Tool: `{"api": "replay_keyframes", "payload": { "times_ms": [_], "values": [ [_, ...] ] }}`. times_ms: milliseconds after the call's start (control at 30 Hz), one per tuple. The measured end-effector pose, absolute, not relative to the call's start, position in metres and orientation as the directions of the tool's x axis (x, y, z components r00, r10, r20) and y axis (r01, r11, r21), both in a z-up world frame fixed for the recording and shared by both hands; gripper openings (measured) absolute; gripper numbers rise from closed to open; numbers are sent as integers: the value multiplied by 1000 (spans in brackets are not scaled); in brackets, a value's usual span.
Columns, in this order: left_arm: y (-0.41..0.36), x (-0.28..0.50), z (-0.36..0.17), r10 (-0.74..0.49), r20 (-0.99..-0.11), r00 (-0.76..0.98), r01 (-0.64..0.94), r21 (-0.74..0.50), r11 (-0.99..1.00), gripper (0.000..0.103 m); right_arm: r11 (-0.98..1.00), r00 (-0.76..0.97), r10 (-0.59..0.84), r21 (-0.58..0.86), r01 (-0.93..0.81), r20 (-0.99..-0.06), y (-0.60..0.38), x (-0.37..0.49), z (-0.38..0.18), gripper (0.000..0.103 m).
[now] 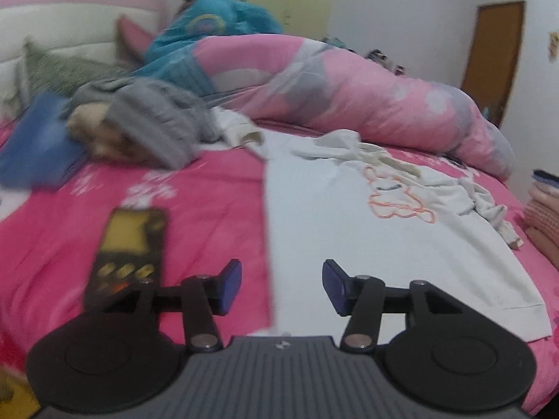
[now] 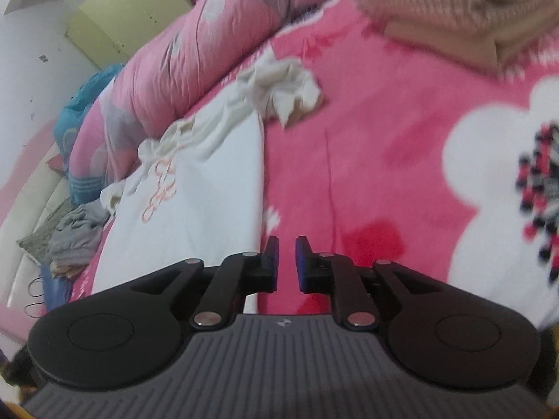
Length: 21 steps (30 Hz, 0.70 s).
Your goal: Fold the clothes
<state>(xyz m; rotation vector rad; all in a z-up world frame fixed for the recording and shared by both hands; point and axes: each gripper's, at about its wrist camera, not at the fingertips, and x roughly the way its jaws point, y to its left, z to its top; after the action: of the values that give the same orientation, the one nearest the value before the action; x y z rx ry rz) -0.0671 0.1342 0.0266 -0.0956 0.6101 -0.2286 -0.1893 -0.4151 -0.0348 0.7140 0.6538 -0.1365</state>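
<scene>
Both jaws just above white sweatshirt [image 1: 332,230]

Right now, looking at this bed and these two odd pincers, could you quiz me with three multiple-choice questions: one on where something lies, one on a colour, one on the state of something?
1. Where does the black and yellow handheld device lie?
A. On the pink bedspread, left of the white garment
B. On top of the white garment
C. On the rolled quilt

2. What colour is the outline print on the white garment?
A. Green
B. Orange
C. Black

3. How do the left gripper and the right gripper stand?
A. Both clamped on cloth
B. Left wide apart and right only a narrow gap, both empty
C. Left narrow, right wide

Answers: 1 A, the device rests on the bedspread beside the garment's straight left edge. 2 B, the looping lines are orange. 3 B, nothing sits between either pair of pads.
</scene>
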Motion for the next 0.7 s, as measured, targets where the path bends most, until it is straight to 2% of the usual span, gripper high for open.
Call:
{"api": "replay_keyframes", "payload": {
  "times_ms": [133,233,267,333,400,533,633,700],
  "values": [
    [81,-33,25,-314,-545,777,275,-154,949,64,775,803,111,556,299,-586,-426,-158,-32,23],
    [45,-7,11,-368,-553,747,320,-187,929,64,780,800,121,555,290,-588,-433,-121,-32,36],
    [35,0,6,-382,-557,738,329,-198,924,64,783,797,126,553,287,-591,-436,-107,-32,45],
    [16,14,-6,-394,-561,728,337,-208,918,63,798,785,126,533,283,-606,-440,-76,-33,50],
    [8,23,-18,-395,-553,733,336,-210,918,63,833,758,104,473,288,-644,-440,-41,-35,55],
    [3,35,-40,-392,-556,733,327,-217,920,63,896,716,5,321,307,-699,-445,18,-40,60],
    [9,45,-59,-377,-586,718,297,-232,926,62,937,701,-87,181,299,-708,-451,59,-46,70],
    [14,48,-63,-395,-573,718,294,-265,918,62,948,687,-102,138,285,-720,-460,84,-55,80]
  ]
}}
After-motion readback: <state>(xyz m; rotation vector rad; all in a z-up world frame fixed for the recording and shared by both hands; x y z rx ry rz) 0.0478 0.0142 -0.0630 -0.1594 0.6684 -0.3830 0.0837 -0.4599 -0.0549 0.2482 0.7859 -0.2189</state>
